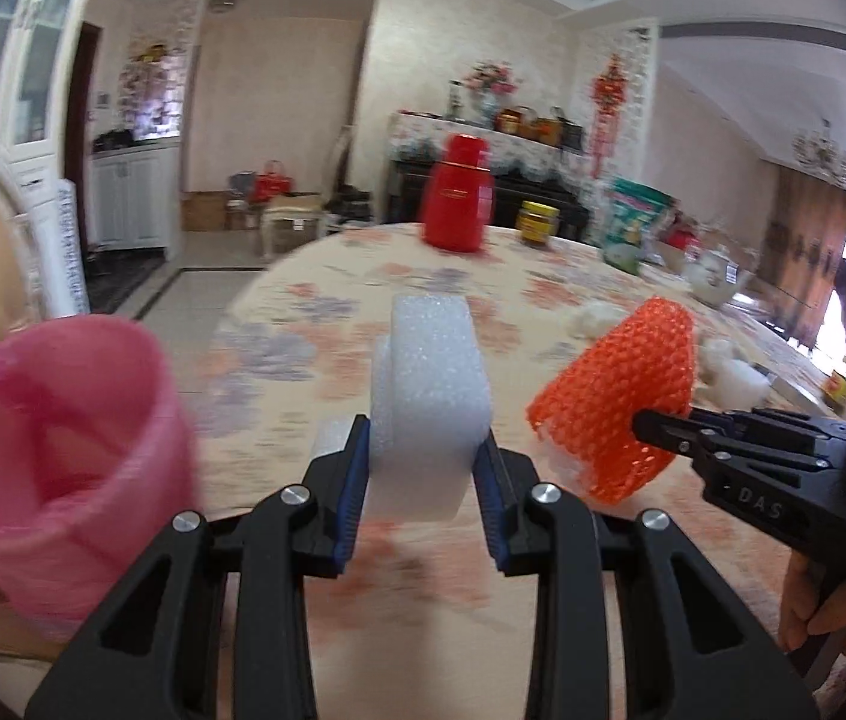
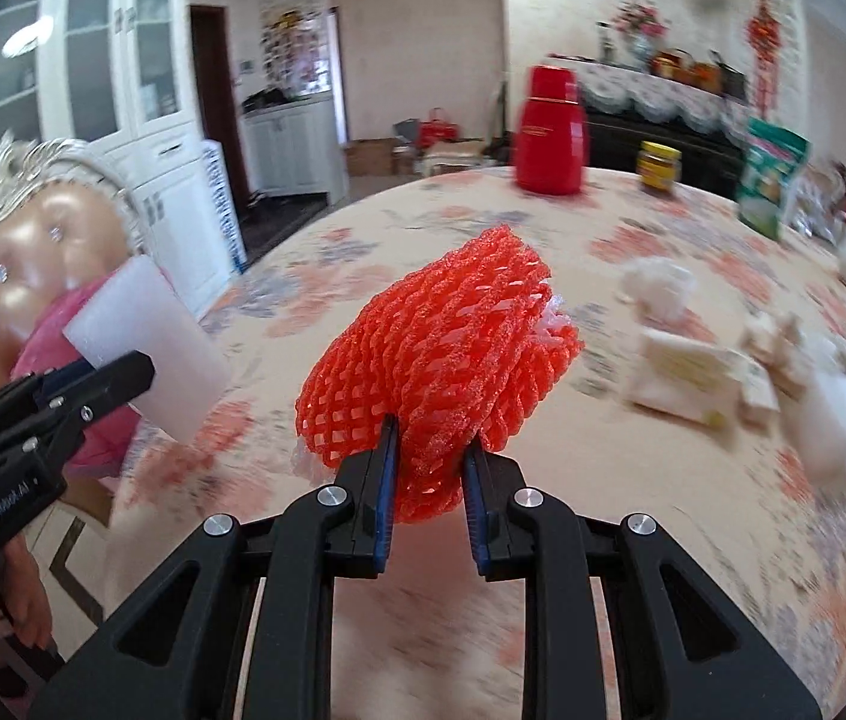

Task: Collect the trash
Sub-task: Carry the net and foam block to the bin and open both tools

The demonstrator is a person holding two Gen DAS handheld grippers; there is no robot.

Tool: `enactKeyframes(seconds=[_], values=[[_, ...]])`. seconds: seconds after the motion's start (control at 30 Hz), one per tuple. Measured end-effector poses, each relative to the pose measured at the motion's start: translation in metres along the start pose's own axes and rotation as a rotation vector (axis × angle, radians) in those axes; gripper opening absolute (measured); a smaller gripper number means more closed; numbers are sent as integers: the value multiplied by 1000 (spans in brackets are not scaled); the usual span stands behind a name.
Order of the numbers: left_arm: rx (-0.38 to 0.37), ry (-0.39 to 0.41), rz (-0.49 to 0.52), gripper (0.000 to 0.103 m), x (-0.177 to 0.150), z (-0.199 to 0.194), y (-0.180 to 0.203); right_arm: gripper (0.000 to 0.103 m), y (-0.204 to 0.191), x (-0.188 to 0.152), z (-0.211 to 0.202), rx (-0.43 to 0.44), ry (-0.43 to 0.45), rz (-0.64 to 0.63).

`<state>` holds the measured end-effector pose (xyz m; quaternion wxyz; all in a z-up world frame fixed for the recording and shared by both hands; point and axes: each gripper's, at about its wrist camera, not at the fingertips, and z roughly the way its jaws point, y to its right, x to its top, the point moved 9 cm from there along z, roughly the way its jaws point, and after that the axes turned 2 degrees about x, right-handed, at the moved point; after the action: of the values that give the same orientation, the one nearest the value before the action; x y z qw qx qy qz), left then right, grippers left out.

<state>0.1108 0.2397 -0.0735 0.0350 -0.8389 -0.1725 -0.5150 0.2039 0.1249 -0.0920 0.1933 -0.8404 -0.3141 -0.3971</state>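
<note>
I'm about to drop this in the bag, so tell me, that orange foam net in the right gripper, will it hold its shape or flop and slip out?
The orange foam net looks soft: it bulges around the right gripper where the pads pinch it. It probably weighs little, being open mesh, and it should spring back when released. Its rough texture makes slipping unlikely.

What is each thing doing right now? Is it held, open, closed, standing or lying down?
White foam block: held up, clamped in the left gripper.
Orange foam net sleeve: squeezed in the right gripper.
Pink plastic bin bag: mouth open.
Red thermos flask: upright, lid on.
Yellow-lidded jar: upright, closed.
White crumpled wrappers: lying loose on the flowered tablecloth.
</note>
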Motion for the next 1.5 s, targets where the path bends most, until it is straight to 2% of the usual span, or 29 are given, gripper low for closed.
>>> enactKeyframes(seconds=[0.43, 0.63, 0.73, 0.9, 0.93, 0.97, 1.03, 1.07, 1.1, 1.2, 1.33, 1.4, 1.5], values=[[288, 40, -153, 32, 8, -54, -174, 22, -168, 47, 33, 258, 36, -225], [322, 8, -227, 33, 7, -44, -237, 22, -223, 66, 47, 327, 65, -290], [354, 5, -238, 33, 6, -39, -259, 22, -242, 72, 64, 348, 42, -316], [386, -10, -235, 34, 6, -30, -281, 25, -255, 71, 89, 359, 5, -312], [399, -17, -235, 42, 5, -27, -285, 28, -257, 71, 92, 369, 0, -308], [414, -16, -240, 47, 5, -28, -289, 37, -260, 69, 96, 377, -12, -312], [439, 2, -259, 66, 4, -33, -296, 59, -265, 65, 101, 393, -27, -327], [447, 13, -270, 70, 3, -36, -299, 69, -266, 63, 101, 399, -25, -333], [457, 22, -281, 78, 3, -39, -303, 69, -265, 62, 100, 398, -17, -334], [486, 34, -302, 83, 1, -49, -300, 69, -258, 59, 99, 401, -25, -315], [487, 43, -328, 98, -3, -57, -292, 69, -232, 56, 84, 386, -11, -292], [478, 53, -319, 98, -7, -61, -269, 70, -212, 54, 75, 367, -12, -270], [421, 53, -259, 98, -4, -57, -229, 74, -176, 52, 60, 324, -1, -234]])
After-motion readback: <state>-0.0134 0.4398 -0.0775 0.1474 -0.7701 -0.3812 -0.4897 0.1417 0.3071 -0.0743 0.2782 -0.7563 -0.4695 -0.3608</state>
